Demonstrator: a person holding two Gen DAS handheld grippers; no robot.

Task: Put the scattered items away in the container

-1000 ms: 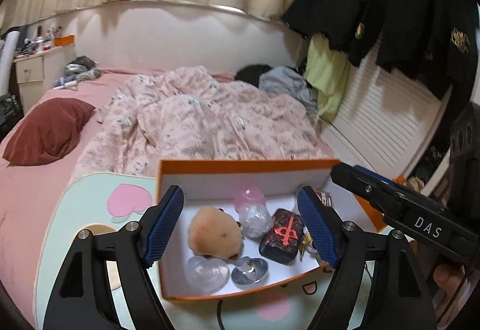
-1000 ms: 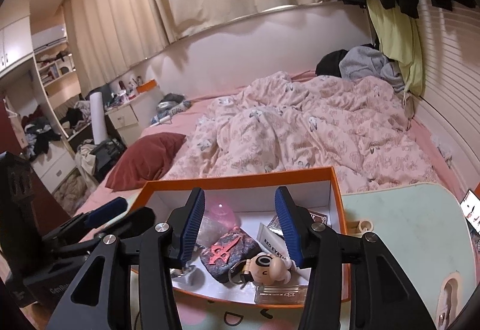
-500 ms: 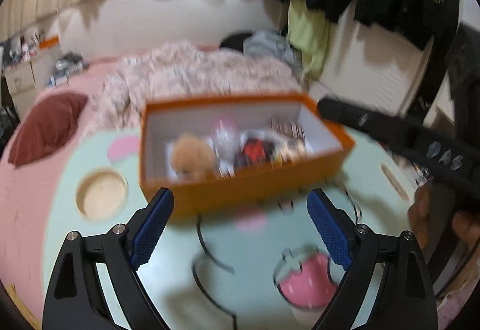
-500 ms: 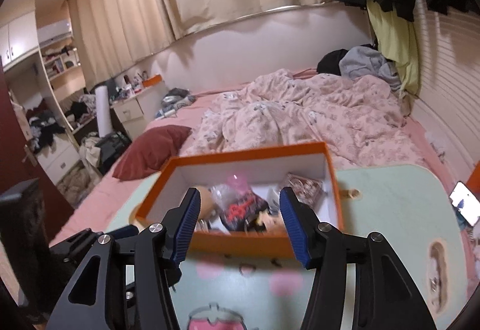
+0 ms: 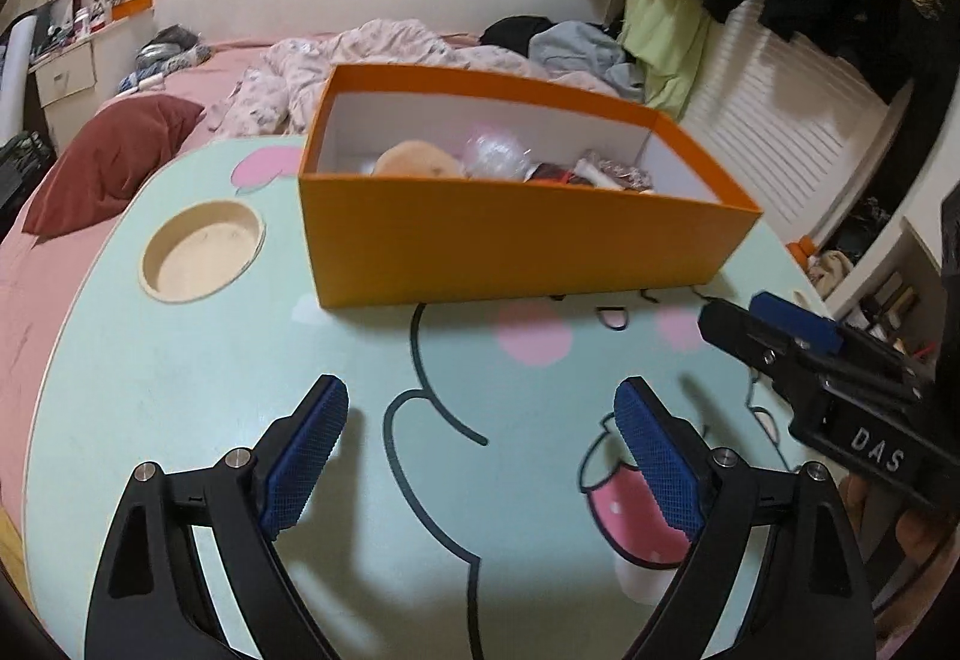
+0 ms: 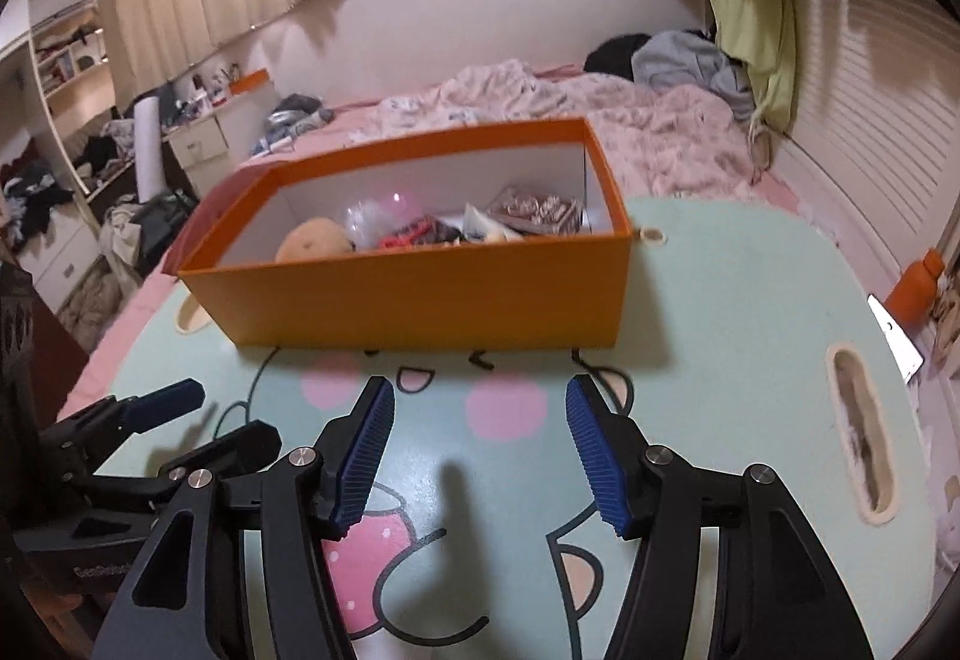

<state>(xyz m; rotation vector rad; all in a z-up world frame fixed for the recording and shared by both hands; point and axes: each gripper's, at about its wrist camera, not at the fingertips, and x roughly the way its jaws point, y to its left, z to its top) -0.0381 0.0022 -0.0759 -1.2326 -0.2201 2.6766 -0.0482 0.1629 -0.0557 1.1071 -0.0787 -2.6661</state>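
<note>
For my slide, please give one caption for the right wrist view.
Open orange cardboard box filled with small items on a mint-green cartoon table; empty right tongs opening before it.

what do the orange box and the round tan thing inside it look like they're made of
Orange box: likely cardboard, matte orange outside, white inside; thin, straight walls with crisp folded corners. Round tan thing: probably plush fabric, soft and fuzzy-looking with no shine, though blur leaves it uncertain.

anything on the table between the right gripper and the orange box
No objects: only bare printed tabletop separates the right hand-held gripper from the orange box, as the right wrist view shows.
</note>
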